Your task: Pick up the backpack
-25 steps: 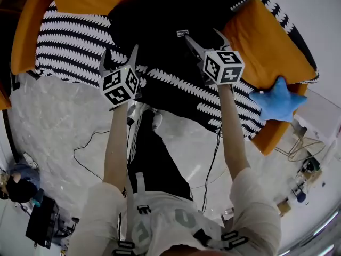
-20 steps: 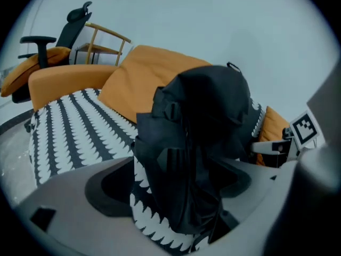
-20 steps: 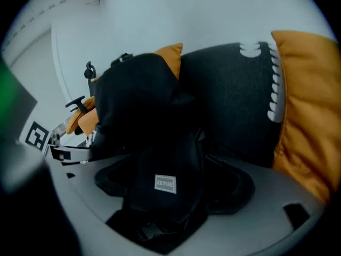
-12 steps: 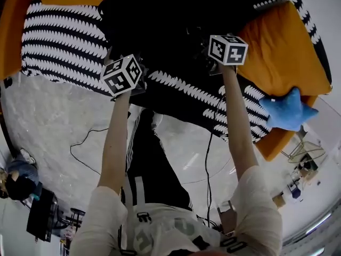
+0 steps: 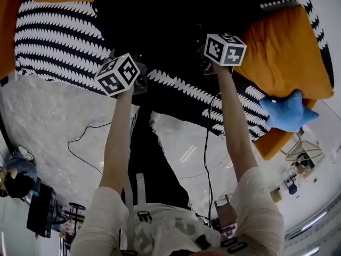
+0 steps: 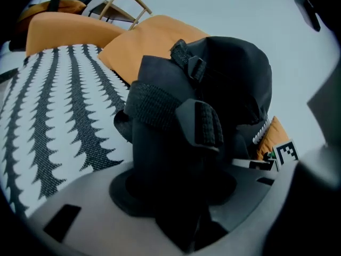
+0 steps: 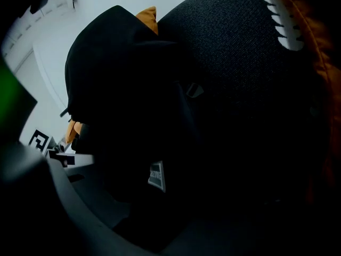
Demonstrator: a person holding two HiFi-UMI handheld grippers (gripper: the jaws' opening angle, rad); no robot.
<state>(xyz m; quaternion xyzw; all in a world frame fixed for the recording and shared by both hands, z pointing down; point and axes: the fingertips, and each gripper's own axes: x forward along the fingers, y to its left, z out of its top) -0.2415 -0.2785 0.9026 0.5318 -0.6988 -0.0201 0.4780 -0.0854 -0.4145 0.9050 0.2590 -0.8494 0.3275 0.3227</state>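
A black backpack lies on a sofa with a black-and-white patterned cover. My left gripper is down at the backpack's near left edge. In the left gripper view a woven black strap runs down into the gap between the jaws of my left gripper, which are closing on it. My right gripper is pushed into the backpack's near right side. In the right gripper view, dark backpack fabric with a small grey label fills the space at my right gripper. Its jaws are closing and their tips are lost in shadow.
Orange cushions lie at the sofa's right end, with a blue star-shaped toy at the corner. Cables trail over the pale floor in front of the sofa. Another person is at the lower left by dark equipment.
Both grippers have dropped onto the backpack. A second ago their open jaws stood clear above it; now the tips are buried in the black fabric behind the marker cubes.
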